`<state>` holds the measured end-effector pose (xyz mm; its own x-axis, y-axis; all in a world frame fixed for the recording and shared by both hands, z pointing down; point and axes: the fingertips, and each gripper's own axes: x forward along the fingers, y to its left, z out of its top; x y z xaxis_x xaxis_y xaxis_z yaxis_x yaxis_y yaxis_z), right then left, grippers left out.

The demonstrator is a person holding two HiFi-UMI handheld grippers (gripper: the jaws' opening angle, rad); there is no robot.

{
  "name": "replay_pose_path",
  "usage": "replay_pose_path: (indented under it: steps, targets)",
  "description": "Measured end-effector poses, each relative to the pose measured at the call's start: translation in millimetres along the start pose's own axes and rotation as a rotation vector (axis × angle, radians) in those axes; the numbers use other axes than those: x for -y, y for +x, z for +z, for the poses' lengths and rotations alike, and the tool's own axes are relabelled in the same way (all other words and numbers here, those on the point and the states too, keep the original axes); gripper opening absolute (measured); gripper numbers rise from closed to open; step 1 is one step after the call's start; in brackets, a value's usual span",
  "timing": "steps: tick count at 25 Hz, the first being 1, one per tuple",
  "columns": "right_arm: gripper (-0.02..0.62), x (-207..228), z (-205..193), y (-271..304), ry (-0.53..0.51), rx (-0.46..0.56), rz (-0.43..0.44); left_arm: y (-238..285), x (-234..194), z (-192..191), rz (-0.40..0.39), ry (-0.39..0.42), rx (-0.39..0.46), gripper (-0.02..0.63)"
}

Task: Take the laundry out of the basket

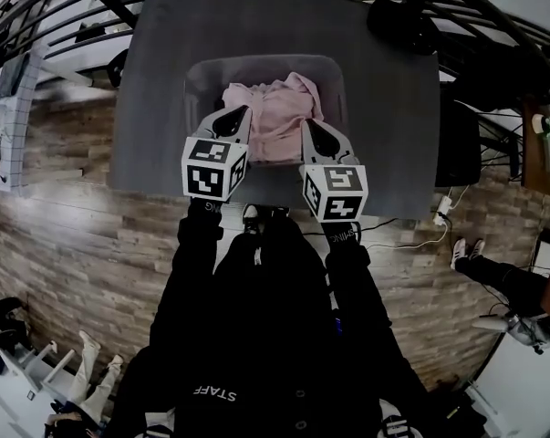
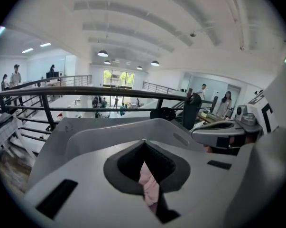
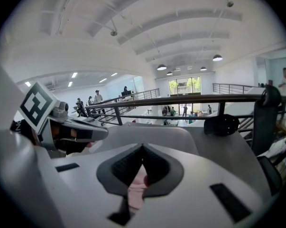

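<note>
A pink garment lies heaped in a grey plastic basket on a dark grey table. In the head view both grippers hover over the basket's near rim and point into it. My left gripper is at the garment's left edge with its jaws together. My right gripper is at the garment's right side, also shut. In the left gripper view the tips meet, and pink cloth shows below through the gap behind them. The right gripper view shows the same: tips closed, pink cloth beneath.
The table stands on a wood-plank floor beside a black railing. A black object sits at the table's far right corner. A cable and power strip lie on the floor to the right. Other people stand around the edges.
</note>
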<state>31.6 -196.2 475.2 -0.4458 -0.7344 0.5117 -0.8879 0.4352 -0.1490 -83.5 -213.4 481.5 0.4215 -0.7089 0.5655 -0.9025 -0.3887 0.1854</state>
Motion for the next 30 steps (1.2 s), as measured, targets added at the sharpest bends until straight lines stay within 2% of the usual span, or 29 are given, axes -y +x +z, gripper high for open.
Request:
replay_pose_path:
  steps: [5, 13, 15, 21, 26, 30]
  targets:
    - [0.015, 19.5, -5.5, 25.7, 0.029, -0.068, 0.01, 41.3, -1.2, -4.1, -0.059, 0.066, -0.089, -0.002]
    - [0.015, 31.5, -20.2, 54.5, 0.063, -0.14, 0.056, 107.1, -7.8, -43.8, -0.145, 0.225, -0.272, 0.008]
    - [0.015, 31.3, -23.5, 58.2, 0.072, -0.152, 0.064, 117.7, -9.8, -54.0, -0.158, 0.297, -0.312, 0.08]
    - [0.015, 34.1, -31.0, 69.2, 0.089, -0.181, 0.089, 147.6, -8.9, -91.6, -0.237, 0.483, -0.462, 0.195]
    - [0.015, 39.5, -36.1, 78.2, 0.096, -0.213, 0.106, 177.7, -11.3, -115.7, -0.293, 0.649, -0.558, 0.236]
    - [0.014, 39.6, -41.4, 83.8, 0.099, -0.255, 0.099, 192.3, -18.9, -132.1, -0.345, 0.727, -0.624, 0.25]
